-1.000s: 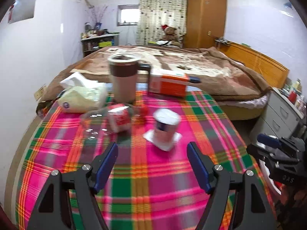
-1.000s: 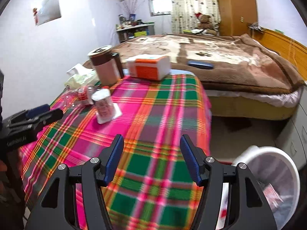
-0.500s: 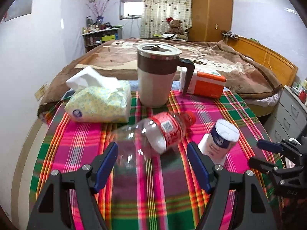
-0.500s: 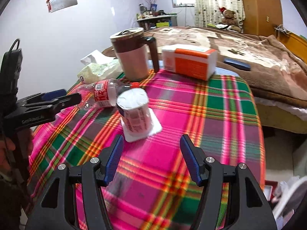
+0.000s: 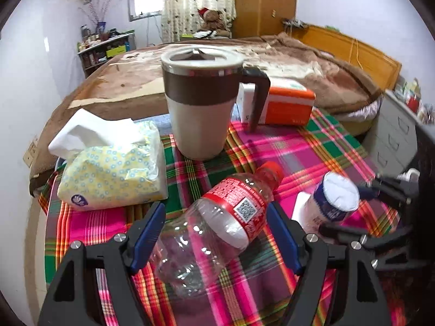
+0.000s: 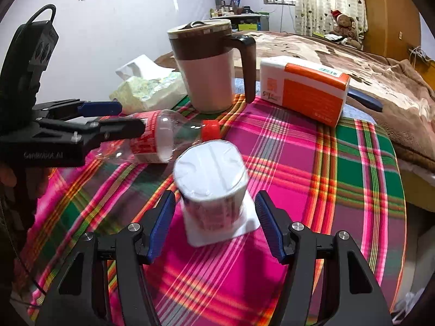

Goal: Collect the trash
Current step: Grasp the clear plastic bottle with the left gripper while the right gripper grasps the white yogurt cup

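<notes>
Plaid cloth (image 6: 339, 163) under everything. Left gripper (image 5: 216, 235) opening, jaws either side of a clear plastic bottle (image 5: 217, 225) lying on its side, pads not pressing. Right gripper (image 6: 214, 225) wide open, straddling an upturned yogurt cup (image 6: 210, 184), no contact. Mug (image 5: 199, 106), tissue pack (image 5: 111, 174), orange box (image 6: 304, 89) beyond both.

The checked bench (image 6: 339, 190) lies bare across the right and lower part of the right wrist frame. The mug (image 6: 209, 68), orange box (image 6: 307, 92) and tissue pack (image 6: 148, 89) crowd the upper centre and left.
</notes>
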Tool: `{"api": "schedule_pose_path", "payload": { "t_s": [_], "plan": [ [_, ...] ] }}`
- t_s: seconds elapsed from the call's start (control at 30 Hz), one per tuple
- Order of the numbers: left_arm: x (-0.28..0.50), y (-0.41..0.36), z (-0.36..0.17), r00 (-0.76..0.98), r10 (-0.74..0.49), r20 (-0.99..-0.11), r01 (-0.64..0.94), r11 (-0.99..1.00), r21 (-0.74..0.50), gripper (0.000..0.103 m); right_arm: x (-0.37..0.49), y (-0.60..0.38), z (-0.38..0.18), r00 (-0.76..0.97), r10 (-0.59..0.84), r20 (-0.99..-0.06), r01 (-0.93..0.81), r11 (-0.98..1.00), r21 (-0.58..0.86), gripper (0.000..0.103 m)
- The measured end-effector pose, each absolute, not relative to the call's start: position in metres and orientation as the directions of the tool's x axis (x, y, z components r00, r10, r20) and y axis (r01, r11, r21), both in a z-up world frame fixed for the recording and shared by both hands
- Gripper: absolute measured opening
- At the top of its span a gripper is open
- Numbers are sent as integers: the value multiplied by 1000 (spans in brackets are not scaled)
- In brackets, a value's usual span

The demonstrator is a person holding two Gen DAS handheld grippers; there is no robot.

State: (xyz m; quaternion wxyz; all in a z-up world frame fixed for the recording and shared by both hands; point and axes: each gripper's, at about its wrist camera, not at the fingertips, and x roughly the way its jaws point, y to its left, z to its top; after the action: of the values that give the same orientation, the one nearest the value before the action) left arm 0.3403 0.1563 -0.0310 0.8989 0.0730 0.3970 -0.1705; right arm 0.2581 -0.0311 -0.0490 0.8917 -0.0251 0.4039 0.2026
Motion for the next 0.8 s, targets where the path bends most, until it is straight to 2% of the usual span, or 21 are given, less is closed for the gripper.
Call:
{"api": "schedule_pose_path", "payload": {
  "t_s": [0.2,0.23,0.27,0.37,0.67,0.8],
  "plan": [
    [350,153,-36,596,-283,-751,417,909,-12,78,265,-45,-46,604,338,-721,-363,923,129,62],
    [351,151,-37,583,-295,-757,438,899,-13,78,266,-47,-45,600,348,-720,-363,921,143,59],
    [353,147,-39,562,-309,-767,465,885,-15,79,266,-49,-46,599,351,-720,-359,921,150,48],
    [357,140,-45,518,-320,-793,507,862,-16,79,270,-51,-47,602,333,-725,-350,927,136,48],
    [354,130,-59,493,-263,-829,485,875,11,79,270,-60,-45,604,342,-720,-337,928,158,48],
    [349,130,-61,503,-224,-835,444,895,27,68,266,-65,-44,614,336,-714,-325,932,159,48]
  ]
}}
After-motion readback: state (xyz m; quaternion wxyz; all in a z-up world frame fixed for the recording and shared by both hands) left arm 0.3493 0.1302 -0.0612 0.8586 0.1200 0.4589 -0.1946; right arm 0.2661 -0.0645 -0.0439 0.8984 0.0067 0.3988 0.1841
